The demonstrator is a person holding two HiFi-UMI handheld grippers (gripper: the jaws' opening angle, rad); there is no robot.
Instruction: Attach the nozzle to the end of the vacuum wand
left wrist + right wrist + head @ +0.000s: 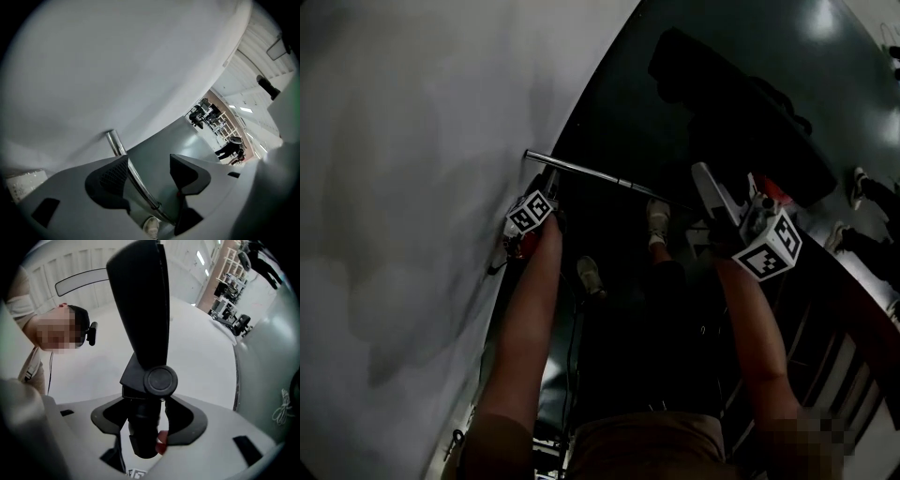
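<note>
A thin chrome vacuum wand [581, 171] slants across the dark floor beside the white wall. In the left gripper view the wand [115, 143] runs between the jaws of my left gripper [150, 176], close against the left pad [112, 176]. A gap separates it from the right pad, so this gripper is open. My right gripper [145, 420] is shut on the round neck of a black nozzle [140, 310], whose long flat body rises beyond a round pivot joint. In the head view the right gripper [736, 199] is held right of the wand; the nozzle is hard to make out in the dark.
A white wall [394, 187] fills the left of the head view and meets a dark floor [609, 112]. The person's two shoes [656, 221] stand just below the wand. Another person's feet [862, 183] are at the far right. Racks and chairs [206, 115] stand far off.
</note>
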